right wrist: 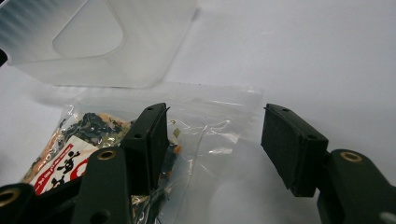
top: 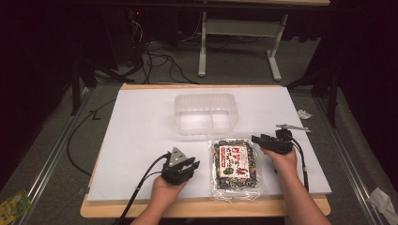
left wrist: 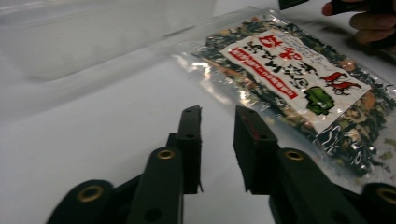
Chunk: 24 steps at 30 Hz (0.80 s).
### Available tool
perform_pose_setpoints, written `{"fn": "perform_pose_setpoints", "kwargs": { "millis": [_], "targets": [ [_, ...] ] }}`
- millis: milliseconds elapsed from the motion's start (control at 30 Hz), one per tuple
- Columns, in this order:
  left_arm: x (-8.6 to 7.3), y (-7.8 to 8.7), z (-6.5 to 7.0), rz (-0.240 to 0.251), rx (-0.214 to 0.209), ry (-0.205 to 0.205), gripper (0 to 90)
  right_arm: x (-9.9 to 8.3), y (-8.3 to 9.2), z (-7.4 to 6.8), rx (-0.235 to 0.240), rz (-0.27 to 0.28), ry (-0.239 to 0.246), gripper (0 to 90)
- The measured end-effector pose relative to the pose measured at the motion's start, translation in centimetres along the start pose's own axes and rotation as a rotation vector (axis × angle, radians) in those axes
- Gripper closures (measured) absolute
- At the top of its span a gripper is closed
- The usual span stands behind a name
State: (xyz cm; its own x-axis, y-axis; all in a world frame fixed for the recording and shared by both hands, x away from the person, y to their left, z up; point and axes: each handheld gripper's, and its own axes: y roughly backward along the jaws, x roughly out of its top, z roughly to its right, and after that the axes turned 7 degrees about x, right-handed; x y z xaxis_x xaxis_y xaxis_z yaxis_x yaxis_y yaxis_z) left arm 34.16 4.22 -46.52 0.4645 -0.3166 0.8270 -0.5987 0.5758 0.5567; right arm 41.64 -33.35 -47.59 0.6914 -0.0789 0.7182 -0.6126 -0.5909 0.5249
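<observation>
Both hands enter the high view at the table's near edge: left gripper [top: 180,167] empty beside the food packet [top: 236,167], which lies flat near that edge, right gripper [top: 271,142] at its far right corner, a clear tub [top: 205,113] just beyond. Left gripper view: jaws slightly apart, holding nothing, packet [left wrist: 299,88] ahead. Right gripper view: jaws wide apart over the packet's clear sealed margin [right wrist: 219,140]; judged light, soft, slippery, best pinched there.
</observation>
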Motion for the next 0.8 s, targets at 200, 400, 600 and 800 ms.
{"fn": "perform_pose_setpoints", "kwargs": {
  "millis": [200, 400, 600, 800],
  "targets": [
    [0.9, -3.1, 3.0, -0.040, -0.030, -0.028, 82.2, -0.1, -1.0, -0.2, 0.005, -0.027, -0.024, 38.3],
    [1.1, -3.8, 3.8, -0.074, 0.012, -0.065, 89.8, -0.1, -1.1, 0.1, 0.023, -0.023, -0.042, 40.5],
    [0.9, -3.9, 4.0, -0.072, 0.034, -0.084, 90.0, -0.2, -0.8, 0.4, 0.068, -0.006, -0.089, 43.7],
    [0.8, -4.0, 4.0, -0.069, 0.032, -0.076, 90.0, -0.3, -0.5, 0.2, 0.154, 0.007, -0.112, 51.0]
  ]
}}
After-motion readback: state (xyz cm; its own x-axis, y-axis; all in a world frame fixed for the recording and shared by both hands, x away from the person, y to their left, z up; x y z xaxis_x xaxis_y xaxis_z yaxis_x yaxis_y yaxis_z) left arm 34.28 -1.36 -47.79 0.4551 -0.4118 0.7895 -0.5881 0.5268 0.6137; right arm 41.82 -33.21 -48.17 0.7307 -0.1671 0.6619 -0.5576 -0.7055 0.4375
